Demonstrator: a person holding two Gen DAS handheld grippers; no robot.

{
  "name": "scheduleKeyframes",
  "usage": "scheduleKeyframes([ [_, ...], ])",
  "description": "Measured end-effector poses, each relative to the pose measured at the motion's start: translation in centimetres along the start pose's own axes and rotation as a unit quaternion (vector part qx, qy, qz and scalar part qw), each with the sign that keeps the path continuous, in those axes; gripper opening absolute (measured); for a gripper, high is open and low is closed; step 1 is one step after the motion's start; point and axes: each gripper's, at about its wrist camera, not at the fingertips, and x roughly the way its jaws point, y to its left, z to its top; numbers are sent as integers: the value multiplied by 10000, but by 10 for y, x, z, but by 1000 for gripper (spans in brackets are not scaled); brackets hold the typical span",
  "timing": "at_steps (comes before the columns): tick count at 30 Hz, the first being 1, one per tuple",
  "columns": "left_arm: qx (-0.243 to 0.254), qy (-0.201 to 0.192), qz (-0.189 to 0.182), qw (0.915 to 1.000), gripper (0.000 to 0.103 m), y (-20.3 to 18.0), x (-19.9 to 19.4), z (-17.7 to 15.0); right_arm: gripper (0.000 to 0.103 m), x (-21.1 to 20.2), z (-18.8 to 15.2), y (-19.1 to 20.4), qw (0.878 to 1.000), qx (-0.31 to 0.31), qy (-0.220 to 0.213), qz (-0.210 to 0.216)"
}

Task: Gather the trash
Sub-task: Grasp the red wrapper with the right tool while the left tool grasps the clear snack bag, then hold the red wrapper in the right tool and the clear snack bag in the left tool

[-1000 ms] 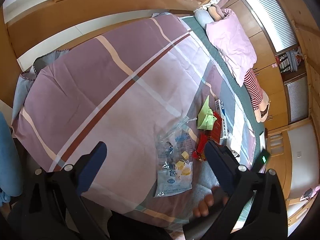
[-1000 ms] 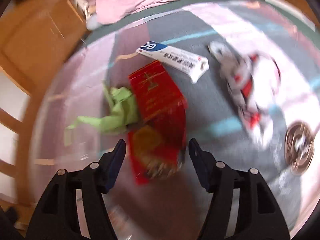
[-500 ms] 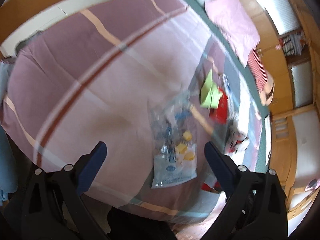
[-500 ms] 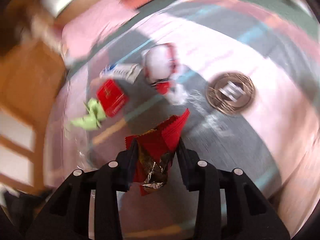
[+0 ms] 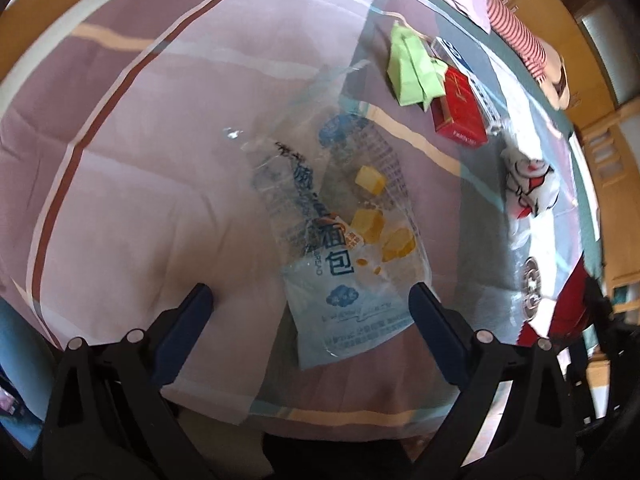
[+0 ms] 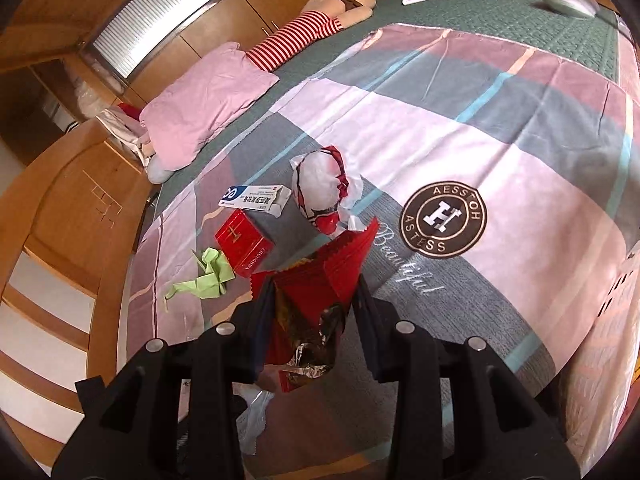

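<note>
My right gripper (image 6: pixel 316 292) is shut on a red foil snack wrapper (image 6: pixel 320 280) and holds it above the bed; the wrapper also shows in the left wrist view (image 5: pixel 568 304). My left gripper (image 5: pixel 308 304) is open, its fingers on either side of a clear plastic bag with blue print and yellow pieces (image 5: pixel 344 236) lying flat on the bedspread. Other trash lies on the bed: a green crumpled paper (image 6: pixel 208 276) (image 5: pixel 412 68), a red box (image 6: pixel 244 242) (image 5: pixel 460 108), a white and blue carton (image 6: pixel 256 198), and a white and red crumpled bag (image 6: pixel 324 188) (image 5: pixel 528 176).
The striped bedspread (image 5: pixel 152 152) covers the bed. A pink pillow (image 6: pixel 204 100) and a striped doll (image 6: pixel 304 36) lie at the head. A wooden bed frame (image 6: pixel 72 208) runs along the left. A round logo (image 6: pixel 442 220) is printed on the cover.
My right gripper shut on the red wrapper and lifted it off the bed. My left gripper moved down and closer to the clear plastic bag, which now lies between its open fingers.
</note>
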Motion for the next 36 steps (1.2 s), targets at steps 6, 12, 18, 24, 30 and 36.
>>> scheduleKeyframes([
  [6,821,-336,473,9949,87,-18,1,-7,39,-3,0,-2,10000,47,-13,28],
  [12,1342,-573,346,9887,45,-33,-3,-11,39,-2,0,-1,10000,31,-6,22],
  [18,834,-524,-308,9947,22,-17,-16,0,39,-1,-1,-2,10000,65,18,16],
  [24,844,-1004,-441,9904,20,-18,-50,-2,39,2,-1,-2,10000,57,62,6],
  [30,996,-1670,-163,9808,20,-19,-87,-1,39,4,-1,-4,9999,99,122,-3],
  [36,1090,-1821,-144,9771,20,-16,-101,-2,39,5,-2,-2,9999,66,150,-8],
])
